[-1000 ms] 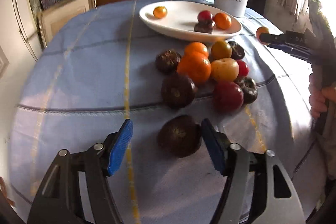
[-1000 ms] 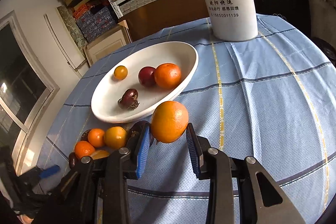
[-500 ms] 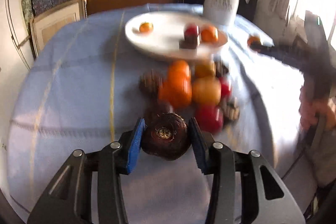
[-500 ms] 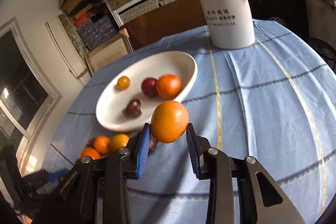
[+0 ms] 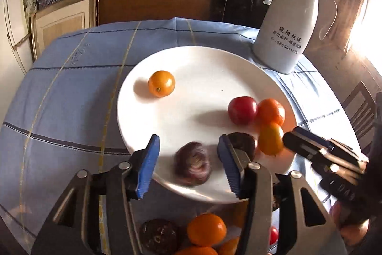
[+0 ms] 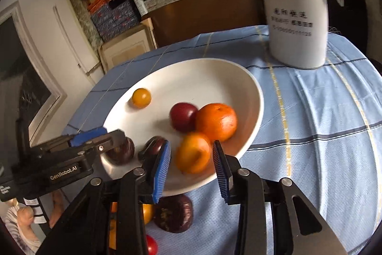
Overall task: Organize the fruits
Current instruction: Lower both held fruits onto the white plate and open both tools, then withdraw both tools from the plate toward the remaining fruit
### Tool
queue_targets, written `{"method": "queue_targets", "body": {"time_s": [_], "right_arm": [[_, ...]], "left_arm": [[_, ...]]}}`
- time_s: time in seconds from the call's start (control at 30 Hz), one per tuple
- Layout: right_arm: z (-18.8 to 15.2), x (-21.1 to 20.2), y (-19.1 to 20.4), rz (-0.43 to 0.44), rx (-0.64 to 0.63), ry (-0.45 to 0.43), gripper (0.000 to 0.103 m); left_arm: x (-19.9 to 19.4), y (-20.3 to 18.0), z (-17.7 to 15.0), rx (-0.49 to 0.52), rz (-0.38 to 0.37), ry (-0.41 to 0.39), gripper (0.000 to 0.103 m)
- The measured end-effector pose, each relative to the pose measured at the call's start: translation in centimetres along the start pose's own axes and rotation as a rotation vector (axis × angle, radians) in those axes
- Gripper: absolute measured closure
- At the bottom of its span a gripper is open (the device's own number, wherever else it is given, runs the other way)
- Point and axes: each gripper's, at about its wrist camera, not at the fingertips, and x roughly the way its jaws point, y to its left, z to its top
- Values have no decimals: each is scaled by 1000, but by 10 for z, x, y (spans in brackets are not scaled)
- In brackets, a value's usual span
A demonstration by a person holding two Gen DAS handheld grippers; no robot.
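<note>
A white plate (image 5: 191,63) (image 6: 203,73) on the blue tablecloth holds a small yellow-orange fruit (image 5: 161,83), a red fruit (image 5: 242,110), an orange (image 5: 271,111) and a dark fruit (image 5: 242,141). My left gripper (image 5: 188,166) is open over the plate's near rim; a blurred dark purple fruit (image 5: 193,166) lies between its jaws. My right gripper (image 6: 191,169) is open at the plate's edge; a blurred orange (image 6: 193,155) (image 5: 270,138) sits between its jaws, free of the pads. Each gripper shows in the other's view: right (image 5: 322,152), left (image 6: 71,154).
A white thermos jug (image 5: 290,23) (image 6: 297,8) stands behind the plate. Loose fruits lie on the cloth in front of the plate: oranges (image 5: 206,230), dark fruits (image 5: 158,236) (image 6: 173,213), a red one (image 6: 151,245). Shelves, boxes and a wooden cabinet stand behind the table.
Both grippers carried their fruits forward to the plate and opened. The dark purple fruit and the orange left the pads and are blurred with motion on the plate.
</note>
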Motion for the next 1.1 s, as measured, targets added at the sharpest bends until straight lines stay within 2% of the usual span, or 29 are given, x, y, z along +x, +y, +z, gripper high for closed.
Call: {"method": "queue_targets", "body": {"time_s": [0.03,0.07,0.1,0.17,0.27,0.3,0.47,0.6,0.77,1.1], "right_arm": [[0,-2,-1,3,8,-7,65],[1,-5,-3,9,17,-15,65],[0,-8,-3,10,22,-23,65],[-5,-16,-2,5,17,-32,58],[-19,-29,3,-13,-4,-51,46],[-25,-33,4,-15,-8,-52,44],[-46,-47,7,-7,1,-38,32],[-54,-61,1,-9,27,-56,31],[-58,-65,-6,-1,61,-47,31],[-59,-62,-3,-1,55,-36,29]], "left_arm": [[-3,2,-2,2,2,-7,51],[-9,4,-5,1,12,-22,44],[-13,5,-6,-2,23,-36,28],[-26,11,-13,-10,51,-75,13],[-49,22,-34,-16,91,-109,12],[-55,26,-42,-25,98,-110,11],[-66,45,-80,-74,158,-71,7],[-80,46,-102,-78,157,-66,7],[-87,31,-127,-4,168,-40,6],[-71,14,-132,98,186,-19,5]]}}
